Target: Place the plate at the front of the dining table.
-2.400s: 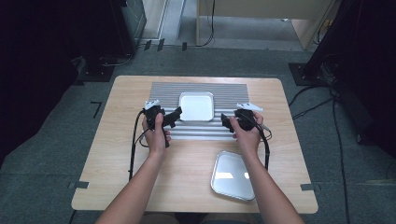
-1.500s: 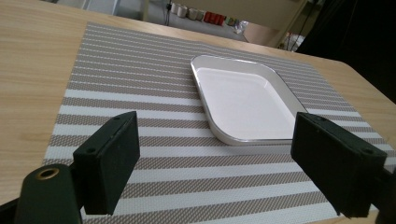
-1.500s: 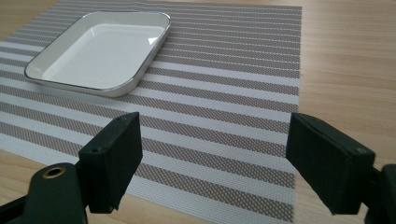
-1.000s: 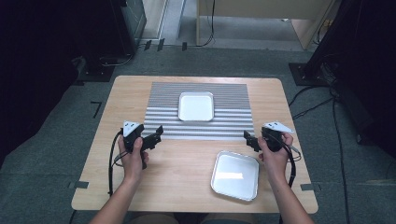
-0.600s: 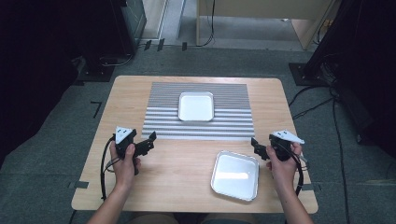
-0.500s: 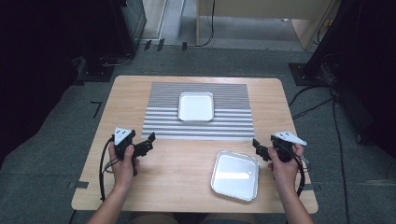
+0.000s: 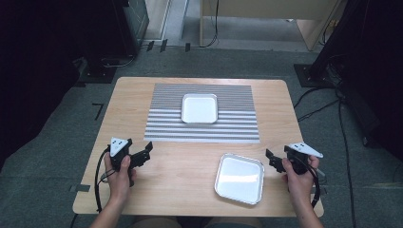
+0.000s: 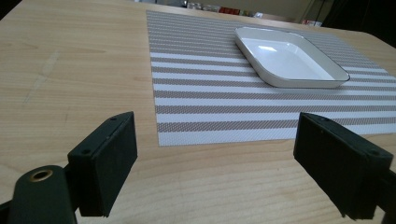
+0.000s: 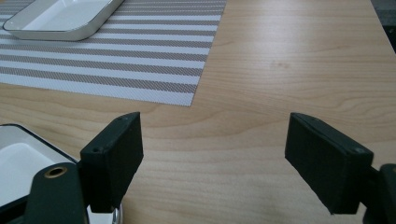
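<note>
We hold the left gripper [image 7: 142, 153] over bare wood near the left front of the table [image 7: 190, 156], just short of the near edge of the striped placemat [image 7: 204, 127]. Its jaws stand wide apart and hold nothing; in the left gripper view they frame the placemat's near left corner and open tabletop. The white square tray [image 7: 199, 108] sits on the placemat, towards its far middle, well apart from both our tools.

Our right gripper [image 7: 272, 159] hangs near the right front edge of the table, its jaws likewise spread wide with nothing between them. The second tray [image 7: 239, 178], metal-rimmed with a pale inside, lies on the bare wood just beside it, on its left. In the right gripper view that tray's corner [image 9: 18, 163] shows low beside one jaw; it looks very close there, though we cannot tell whether jaw and rim actually touch. Both hands grip their handles, and a cable trails from each.
</note>
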